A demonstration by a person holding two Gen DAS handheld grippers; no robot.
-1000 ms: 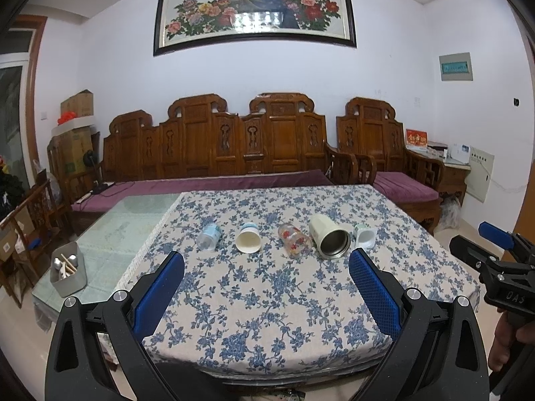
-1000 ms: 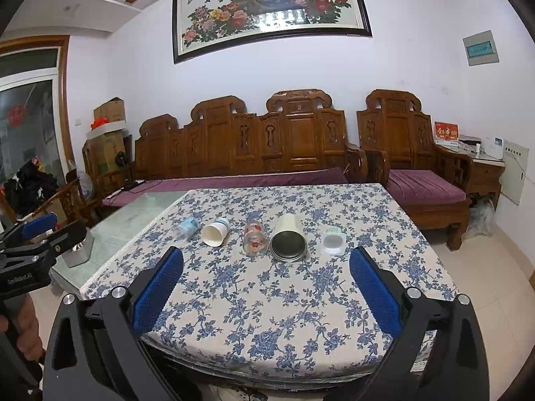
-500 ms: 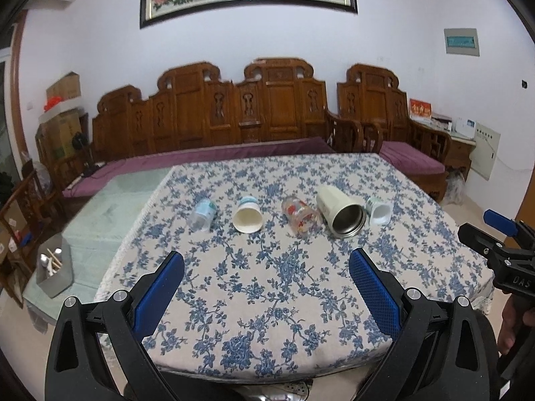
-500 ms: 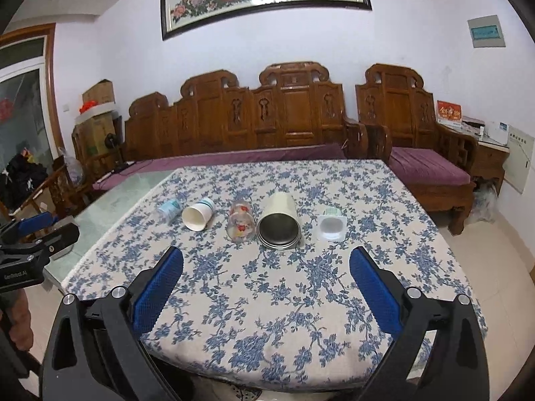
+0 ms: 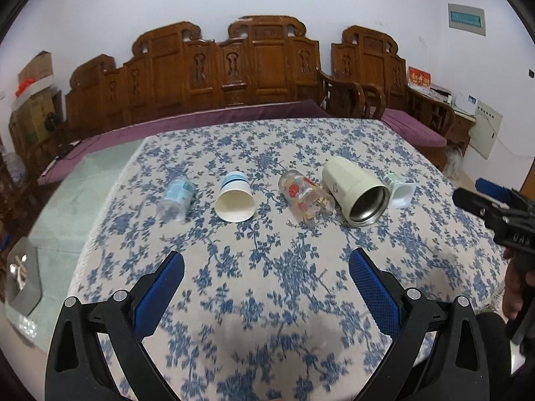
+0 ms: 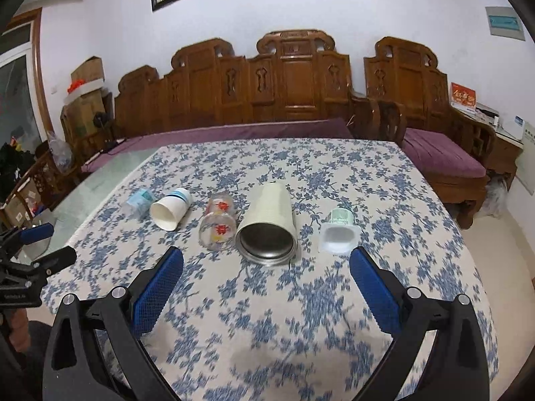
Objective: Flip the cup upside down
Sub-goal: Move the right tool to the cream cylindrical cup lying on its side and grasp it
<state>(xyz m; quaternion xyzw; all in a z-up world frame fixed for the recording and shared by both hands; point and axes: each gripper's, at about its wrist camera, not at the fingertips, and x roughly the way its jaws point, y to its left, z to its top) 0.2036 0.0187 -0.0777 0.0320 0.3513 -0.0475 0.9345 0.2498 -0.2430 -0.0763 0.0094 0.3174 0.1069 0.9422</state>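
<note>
Both tongs hang released above the near edge of the floral-clothed surface (image 6: 301, 317), grasping nothing: left tongs (image 5: 265, 269), right tongs (image 6: 266, 264). Five cups lie on their sides in a row at 12 o'clock; the cream steel-lined cup (image 6: 267, 225) sits between a printed glass (image 6: 219, 222) and what looks like a small white plastic cup (image 6: 337, 234)
</note>
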